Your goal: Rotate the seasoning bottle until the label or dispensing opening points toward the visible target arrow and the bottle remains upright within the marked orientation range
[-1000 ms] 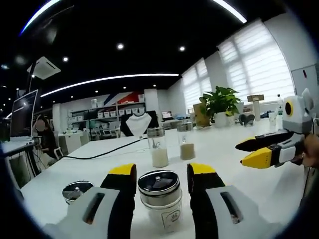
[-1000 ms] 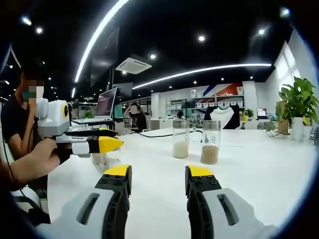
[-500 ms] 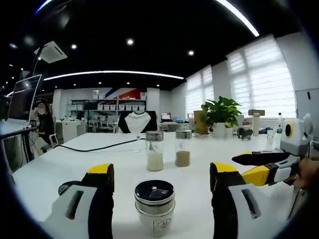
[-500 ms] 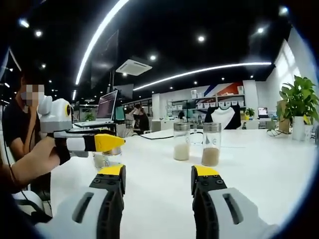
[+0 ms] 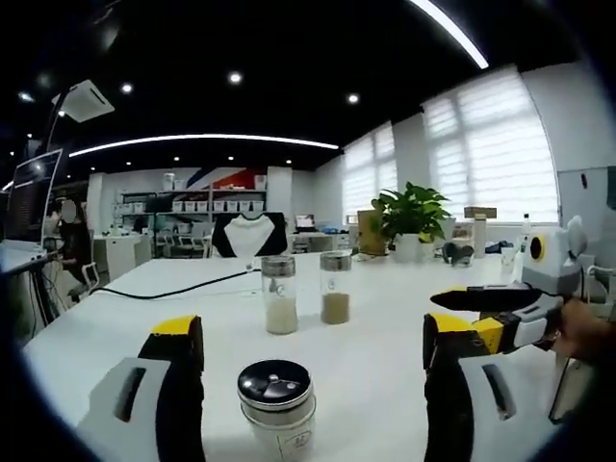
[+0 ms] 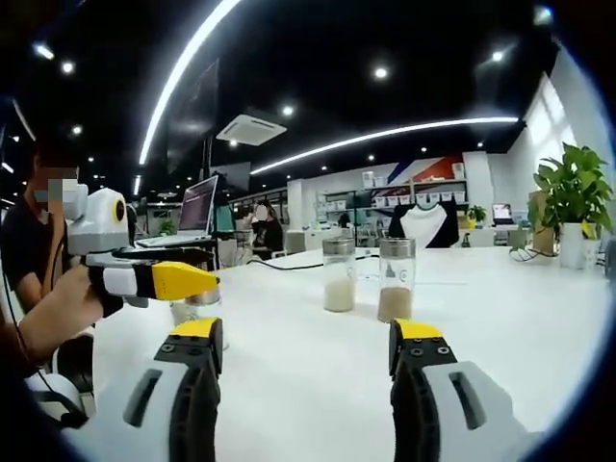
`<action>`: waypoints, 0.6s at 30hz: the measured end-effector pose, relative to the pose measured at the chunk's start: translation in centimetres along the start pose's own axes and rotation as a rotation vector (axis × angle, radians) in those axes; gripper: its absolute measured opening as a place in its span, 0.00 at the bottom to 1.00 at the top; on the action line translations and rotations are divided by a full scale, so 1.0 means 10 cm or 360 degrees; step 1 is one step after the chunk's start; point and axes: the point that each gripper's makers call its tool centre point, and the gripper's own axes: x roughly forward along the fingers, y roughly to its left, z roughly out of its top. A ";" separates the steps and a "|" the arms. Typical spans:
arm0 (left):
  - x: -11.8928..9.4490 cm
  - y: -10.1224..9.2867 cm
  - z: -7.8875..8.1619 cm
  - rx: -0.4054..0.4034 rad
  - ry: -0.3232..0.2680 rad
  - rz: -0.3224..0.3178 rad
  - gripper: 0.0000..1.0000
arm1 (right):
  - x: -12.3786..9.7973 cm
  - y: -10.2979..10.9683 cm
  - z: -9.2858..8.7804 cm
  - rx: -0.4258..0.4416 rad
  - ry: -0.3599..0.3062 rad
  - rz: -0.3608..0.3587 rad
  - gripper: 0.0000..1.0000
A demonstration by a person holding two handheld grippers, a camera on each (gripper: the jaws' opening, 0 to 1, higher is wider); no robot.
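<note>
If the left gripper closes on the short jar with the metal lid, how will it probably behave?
The short jar looks like rigid glass, so probably stiff and possibly slippery against the jaws. It is squat, so tipping seems unlikely. Its round body would probably turn easily on the smooth white table.

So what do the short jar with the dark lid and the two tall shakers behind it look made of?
Short clear jar: probably glass, with a glossy dark lid mirroring the ceiling lights, likely polished metal. Two tall clear shakers: see-through glass or plastic, powder visible inside, dull silver caps.

white table (image 5: 385,337), three jars (image 5: 280,295), cable (image 5: 173,286)
</note>
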 end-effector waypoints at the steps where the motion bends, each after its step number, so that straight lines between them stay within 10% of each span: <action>1: 0.00 0.00 0.00 0.0001 0.0000 -0.0004 1.00 | 0.00 0.00 0.00 -0.0002 0.0003 0.0004 0.73; 18: -0.07 -0.01 0.05 0.0001 0.0035 -0.0046 1.00 | 0.05 -0.05 0.07 -0.0036 0.0003 0.0017 0.82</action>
